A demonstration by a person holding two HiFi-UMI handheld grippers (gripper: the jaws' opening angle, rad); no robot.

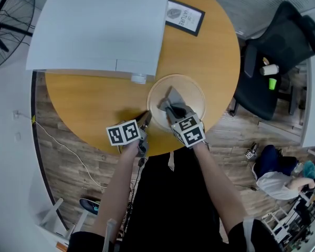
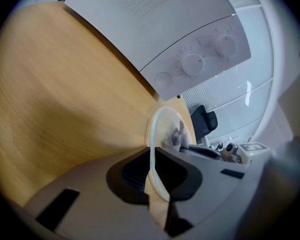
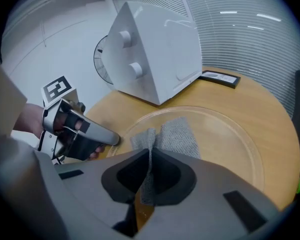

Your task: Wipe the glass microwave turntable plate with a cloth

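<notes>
The round glass turntable plate (image 1: 191, 91) lies on the wooden table (image 1: 94, 104), in front of the microwave. My left gripper (image 1: 146, 121) is shut on the plate's left rim; the rim (image 2: 151, 149) runs edge-on between its jaws in the left gripper view. A grey cloth (image 1: 174, 97) lies on the plate's near left part. My right gripper (image 1: 168, 108) is shut on a bunched fold of that cloth (image 3: 149, 169), and the rest of the cloth (image 3: 179, 136) spreads flat on the plate (image 3: 235, 139). The left gripper (image 3: 97, 136) shows at the plate's left edge.
A white microwave (image 1: 102, 28) stands at the table's back left, its knobs (image 2: 192, 64) facing the plate. A framed card (image 1: 184, 16) lies behind it. A fan (image 1: 5, 20), an office chair (image 1: 278, 51) and a person (image 1: 283, 180) on the floor surround the table.
</notes>
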